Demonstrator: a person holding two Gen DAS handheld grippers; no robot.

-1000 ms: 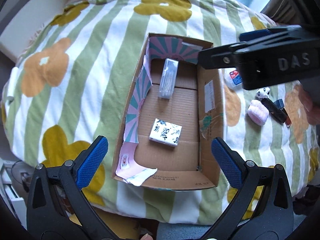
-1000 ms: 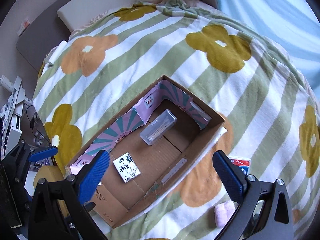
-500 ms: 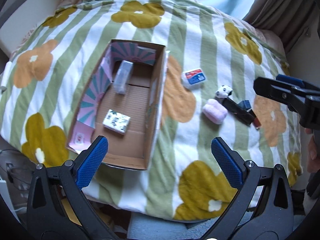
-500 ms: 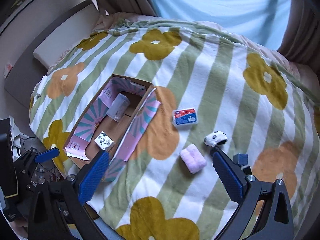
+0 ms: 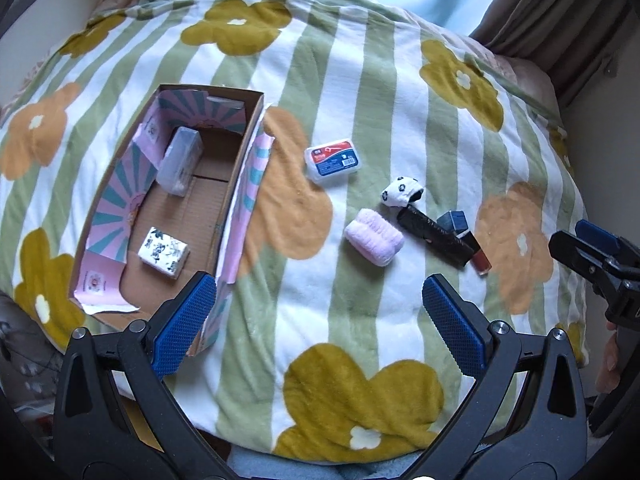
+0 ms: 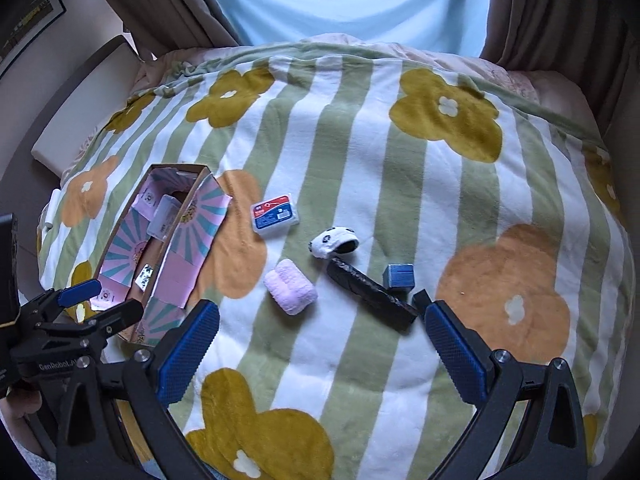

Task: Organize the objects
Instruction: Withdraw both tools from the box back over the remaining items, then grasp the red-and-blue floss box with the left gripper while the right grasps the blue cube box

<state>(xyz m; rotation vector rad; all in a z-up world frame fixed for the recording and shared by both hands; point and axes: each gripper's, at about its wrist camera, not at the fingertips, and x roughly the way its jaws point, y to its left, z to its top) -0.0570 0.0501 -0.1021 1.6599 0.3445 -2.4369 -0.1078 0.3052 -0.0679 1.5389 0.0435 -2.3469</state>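
The far wall of the cardboard box [image 6: 120,248] is hiding most of what is lying inside it in the right wrist view. In the left wrist view the inside is showing: a clear plastic case [image 5: 180,160] is lying near the far end and a small white patterned box [image 5: 163,252] is lying near the close end. A small reddish thing [image 5: 480,258] is peeking out from behind the long black bar [image 5: 434,234], and it is too small to tell what it is.

The left gripper [image 5: 320,312] is hanging over the close edge of the blanket [image 5: 360,100], and its blue fingers are spread wide with nothing between them. The right gripper [image 6: 320,340] is hanging over the blanket too, also spread wide and holding nothing.

On the blanket beside the box are lying a white pack with a red and blue label [image 6: 275,214], a panda sock [image 6: 334,242], a pink fluffy roll [image 6: 291,286] and a little blue box [image 6: 399,276]. The black bar is lying between the roll and the blue box.
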